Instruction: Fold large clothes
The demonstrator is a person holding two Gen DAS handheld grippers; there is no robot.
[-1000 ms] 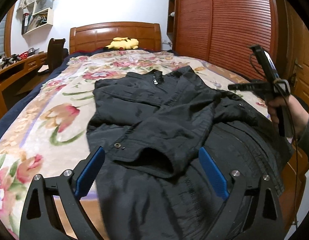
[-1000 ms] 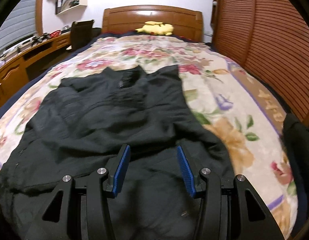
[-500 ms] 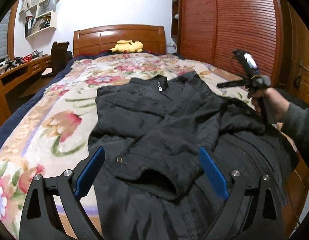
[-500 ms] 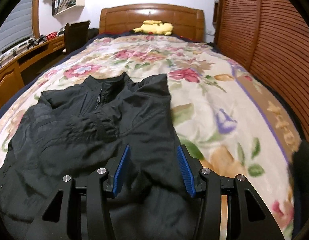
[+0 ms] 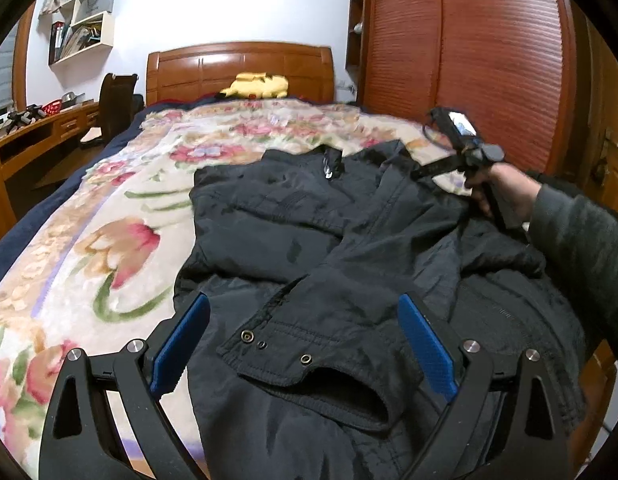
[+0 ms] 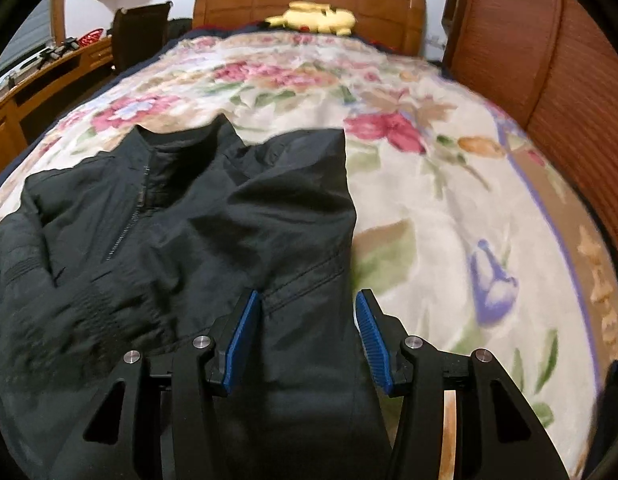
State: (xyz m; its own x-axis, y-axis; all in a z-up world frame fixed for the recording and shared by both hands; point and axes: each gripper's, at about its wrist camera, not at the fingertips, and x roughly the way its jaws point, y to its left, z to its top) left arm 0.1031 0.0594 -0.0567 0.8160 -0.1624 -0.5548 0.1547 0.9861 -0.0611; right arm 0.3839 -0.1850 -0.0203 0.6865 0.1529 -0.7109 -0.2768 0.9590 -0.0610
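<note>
I see a black jacket (image 5: 349,248) lying on the flowered blanket (image 5: 93,248) of the bed, with its collar toward the wooden headboard (image 5: 237,68). One sleeve (image 5: 333,320) is folded across the front, and its cuff with the metal snaps lies between the fingers of my left gripper (image 5: 305,344). This gripper has its blue pads spread wide and holds nothing; it hangs just above the sleeve.

My right gripper (image 6: 305,332) is over the right part of the jacket (image 6: 189,232), near the edge where the cloth meets the blanket (image 6: 449,208). Its pads are also apart, with black cloth lying between them, and they do not press on it. In the left view I see the right gripper (image 5: 461,152) in the person's hand (image 5: 505,196) beside the jacket shoulder.

A yellow plush toy (image 5: 257,84) lies at the headboard. A brown wardrobe (image 5: 469,48) stands on the right side, and a desk (image 5: 33,128) with a chair (image 5: 115,100) on the left.
</note>
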